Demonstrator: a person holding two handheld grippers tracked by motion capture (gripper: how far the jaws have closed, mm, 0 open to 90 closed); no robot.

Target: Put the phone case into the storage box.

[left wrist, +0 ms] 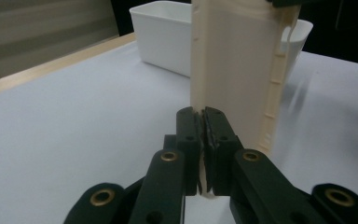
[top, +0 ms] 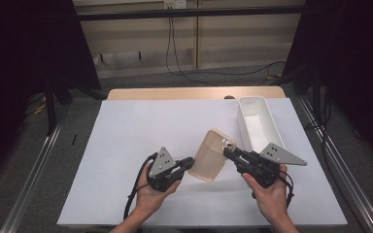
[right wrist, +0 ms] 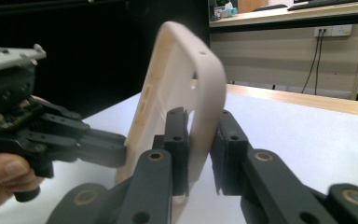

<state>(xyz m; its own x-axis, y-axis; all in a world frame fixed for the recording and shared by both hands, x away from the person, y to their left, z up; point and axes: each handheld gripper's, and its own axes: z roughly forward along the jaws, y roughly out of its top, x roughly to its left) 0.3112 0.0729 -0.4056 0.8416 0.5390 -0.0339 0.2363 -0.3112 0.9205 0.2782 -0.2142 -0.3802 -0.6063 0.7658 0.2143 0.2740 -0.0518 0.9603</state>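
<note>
A beige phone case hangs tilted above the white table sheet, held from both sides. My left gripper is shut on its lower left edge; in the left gripper view the jaws pinch the thin rim of the case, which stands upright before them. My right gripper is shut on the case's upper right edge. In the right gripper view the jaws clamp the curved wall of the case near a cutout, and the left gripper grips the far edge.
A long white bin stands empty at the back right of the sheet, just behind the right gripper; the same bin shows behind the case in the left gripper view. A wooden table edge runs along the back. Cables lie on the floor beyond.
</note>
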